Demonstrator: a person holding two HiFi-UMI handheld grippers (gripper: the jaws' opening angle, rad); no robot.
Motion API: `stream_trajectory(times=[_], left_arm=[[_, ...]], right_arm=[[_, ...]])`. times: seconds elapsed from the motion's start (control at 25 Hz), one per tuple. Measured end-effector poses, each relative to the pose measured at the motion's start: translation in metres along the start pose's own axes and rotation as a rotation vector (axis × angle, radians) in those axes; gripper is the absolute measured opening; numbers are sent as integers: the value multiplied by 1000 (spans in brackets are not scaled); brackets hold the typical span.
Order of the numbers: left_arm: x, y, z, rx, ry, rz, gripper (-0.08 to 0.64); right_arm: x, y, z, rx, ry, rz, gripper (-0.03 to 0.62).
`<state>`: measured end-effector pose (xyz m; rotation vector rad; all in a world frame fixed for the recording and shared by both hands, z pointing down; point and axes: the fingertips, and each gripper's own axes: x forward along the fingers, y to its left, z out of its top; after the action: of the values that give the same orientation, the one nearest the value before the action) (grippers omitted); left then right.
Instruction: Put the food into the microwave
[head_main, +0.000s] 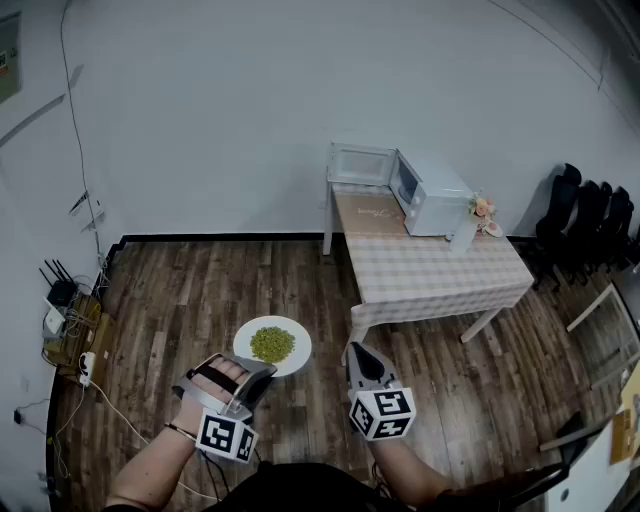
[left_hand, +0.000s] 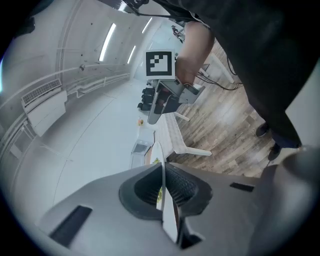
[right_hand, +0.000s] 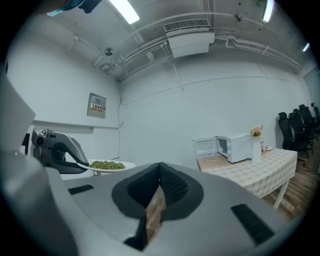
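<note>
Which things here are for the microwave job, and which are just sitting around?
For the job: white round plate of green peas, gripped by the left gripper; white microwave, door open.
Just sitting around: white vase of flowers; black chairs; black router by the wall.

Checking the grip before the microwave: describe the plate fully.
The plate is round, white and looks ceramic, with a heap of green food at its middle. It is held level over the wood floor, short of the table. The left gripper is shut on its near rim. Nothing else touches it.
</note>
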<state>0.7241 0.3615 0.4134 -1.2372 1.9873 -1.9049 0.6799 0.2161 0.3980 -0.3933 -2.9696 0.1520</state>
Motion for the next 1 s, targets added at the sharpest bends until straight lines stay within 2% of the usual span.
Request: stream_trajectory(times=[0.12, 0.28, 0.44, 0.72, 0.88, 1.0], left_arm=[[-1, -1, -2, 46, 9, -12, 20], [-4, -1, -5, 63, 12, -20, 20], [-7, -6, -10, 129, 25, -50, 20], [-11, -19, 3, 109, -8, -73, 20], [-8, -13, 2, 110, 0, -11, 20], [-11, -7, -6, 44, 8, 33, 20]], right_arm=[[-4, 0, -2, -12, 3, 3, 9], [-4, -1, -3, -11, 14, 7, 9], [2, 1, 2, -26, 4, 15, 9], [7, 7, 8, -49, -11, 18, 9], [9, 5, 11, -8, -28, 2, 9], [7, 9, 17, 7, -64, 5, 9]])
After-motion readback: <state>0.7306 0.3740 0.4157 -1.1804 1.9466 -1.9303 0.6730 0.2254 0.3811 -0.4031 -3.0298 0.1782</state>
